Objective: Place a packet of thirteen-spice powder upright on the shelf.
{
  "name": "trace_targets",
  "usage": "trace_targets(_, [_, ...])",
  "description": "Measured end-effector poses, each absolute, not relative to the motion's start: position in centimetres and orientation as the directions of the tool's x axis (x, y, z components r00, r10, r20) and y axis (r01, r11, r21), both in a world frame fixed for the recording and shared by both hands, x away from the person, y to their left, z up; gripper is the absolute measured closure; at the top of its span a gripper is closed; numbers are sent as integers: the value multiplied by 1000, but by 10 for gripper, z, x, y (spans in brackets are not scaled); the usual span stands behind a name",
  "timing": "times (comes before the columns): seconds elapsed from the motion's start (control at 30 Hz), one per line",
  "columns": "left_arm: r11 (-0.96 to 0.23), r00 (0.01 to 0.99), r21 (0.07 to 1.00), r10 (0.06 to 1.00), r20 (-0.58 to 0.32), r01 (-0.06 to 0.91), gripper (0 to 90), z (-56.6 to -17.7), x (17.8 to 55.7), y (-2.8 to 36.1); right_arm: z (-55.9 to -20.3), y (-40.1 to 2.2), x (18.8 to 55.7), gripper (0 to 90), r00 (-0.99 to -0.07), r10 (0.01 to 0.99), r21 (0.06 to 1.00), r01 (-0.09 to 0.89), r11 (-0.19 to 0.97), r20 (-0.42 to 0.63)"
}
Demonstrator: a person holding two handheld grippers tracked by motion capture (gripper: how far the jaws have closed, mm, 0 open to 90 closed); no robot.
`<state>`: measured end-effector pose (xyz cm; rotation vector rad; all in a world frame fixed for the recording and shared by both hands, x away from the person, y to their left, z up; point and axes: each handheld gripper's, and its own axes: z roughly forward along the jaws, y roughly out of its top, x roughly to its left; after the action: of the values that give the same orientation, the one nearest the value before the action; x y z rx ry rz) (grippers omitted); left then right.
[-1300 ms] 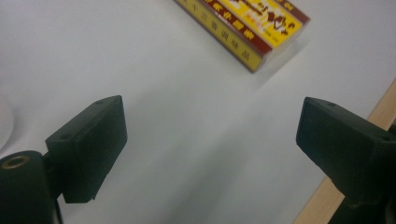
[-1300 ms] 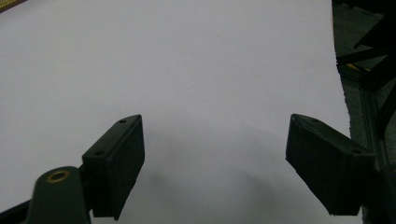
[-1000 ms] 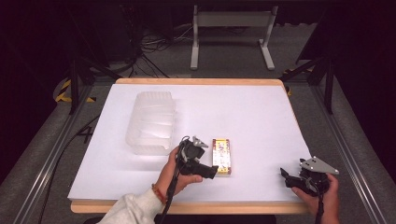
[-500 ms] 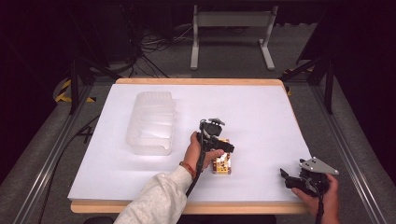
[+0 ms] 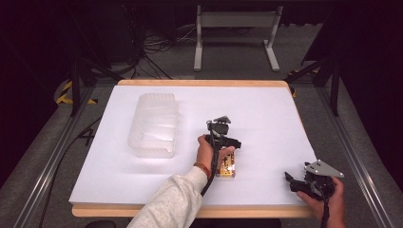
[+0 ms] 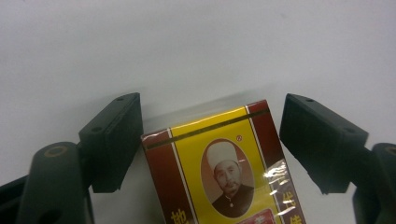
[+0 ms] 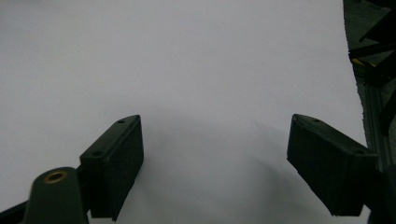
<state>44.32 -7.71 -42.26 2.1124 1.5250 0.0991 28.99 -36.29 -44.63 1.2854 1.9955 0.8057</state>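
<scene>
One yellow-and-red packet [image 6: 224, 172] lies between my left fingers [image 6: 112, 140], which have just been closing, not yet pinching; my right fingers [image 7: 112, 163] are spread.

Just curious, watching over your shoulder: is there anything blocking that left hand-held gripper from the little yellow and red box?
Nothing visible. The yellow and red box already lies between the left hand-held gripper's jaws, which have just been closing, with small gaps either side.

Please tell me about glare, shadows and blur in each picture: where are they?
Left gripper view: glare on the box wrapping at its lower right edge; jaws slightly soft. Right gripper view: soft shadows on the sheet under the open jaws. High view: the table is brightly lit, the surroundings dark; the tray casts a faint shadow.
</scene>
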Motion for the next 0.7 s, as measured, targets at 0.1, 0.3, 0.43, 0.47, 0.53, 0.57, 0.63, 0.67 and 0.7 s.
trace_targets(0.1, [-226, 353, 463, 913, -206, 857, 260, -423, 441, -80, -447, -363, 290, 194, -334, 926, 762, 548, 344, -178])
trace_targets(0.3, [-254, 379, 476, 906, -187, 842, 276, -423, 440, -81, -447, -363, 291, 190, -328, 930, 762, 556, 333, -168])
trace_targets(0.43, [-288, 432, 493, 878, -207, 821, 286, -424, 439, -76, -447, -364, 291, 186, -325, 932, 763, 558, 327, -162])
trace_targets(0.47, [-288, 432, 493, 878, -207, 821, 287, -424, 439, -76, -447, -364, 291, 186, -325, 932, 763, 558, 327, -162])
trace_targets(0.53, [-288, 445, 502, 867, -225, 815, 289, -424, 439, -73, -447, -365, 291, 184, -327, 932, 763, 558, 326, -159])
trace_targets(0.57, [-289, 451, 508, 863, -230, 812, 289, -424, 438, -72, -447, -365, 291, 184, -327, 932, 763, 559, 325, -158])
trace_targets(0.63, [-306, 475, 530, 853, -216, 791, 290, -420, 434, -72, -447, -365, 291, 184, -327, 932, 763, 559, 325, -158])
trace_targets(0.67, [-320, 491, 546, 848, -199, 774, 291, -417, 431, -72, -447, -365, 291, 184, -326, 932, 763, 560, 324, -158])
trace_targets(0.7, [-327, 500, 559, 845, -189, 762, 292, -414, 428, -73, -447, -365, 291, 184, -327, 932, 763, 559, 325, -158])
